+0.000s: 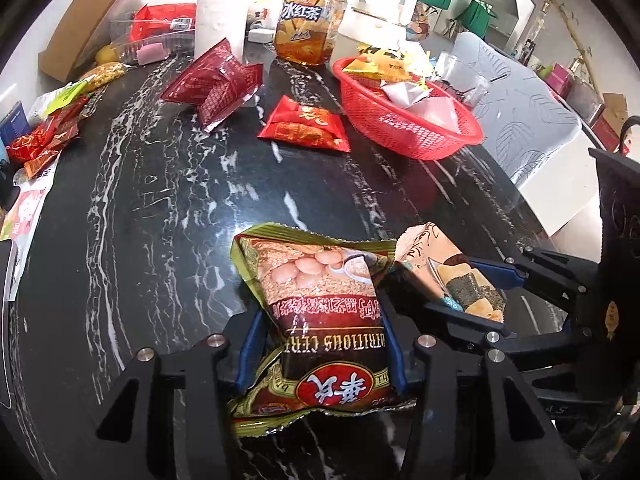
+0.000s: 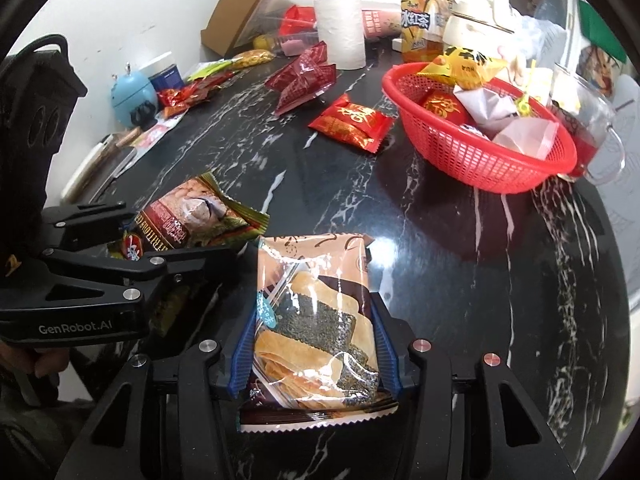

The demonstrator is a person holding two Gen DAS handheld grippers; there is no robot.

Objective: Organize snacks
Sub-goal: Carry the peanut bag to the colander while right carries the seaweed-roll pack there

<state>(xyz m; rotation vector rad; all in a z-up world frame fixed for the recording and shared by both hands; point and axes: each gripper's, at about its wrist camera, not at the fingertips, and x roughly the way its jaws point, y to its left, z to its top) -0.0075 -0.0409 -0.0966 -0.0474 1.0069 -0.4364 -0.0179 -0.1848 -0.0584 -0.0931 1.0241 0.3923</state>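
Note:
My left gripper [image 1: 320,352] is shut on a green-and-brown cereal packet [image 1: 320,300], whose sides buckle between the blue pads; it rests low over the black marble table [image 1: 160,220]. Beside it to the right, my right gripper [image 2: 315,344] is shut on a clear-fronted seaweed cracker packet [image 2: 316,312]. In the right wrist view the left gripper [image 2: 120,264] and its cereal packet [image 2: 192,216] sit at the left. The left wrist view has the right gripper [image 1: 480,288] and cracker packet [image 1: 440,272] at the right. A red basket [image 1: 420,136] holding several snacks stands farther back.
A bright red packet [image 2: 352,120] and dark red packets [image 2: 304,76] lie loose mid-table. An iced tea bottle [image 2: 424,24], paper roll [image 2: 340,32], white kettle [image 2: 476,20] and cardboard box stand at the back. A glass teapot [image 2: 588,128] sits right of the basket [image 2: 472,160].

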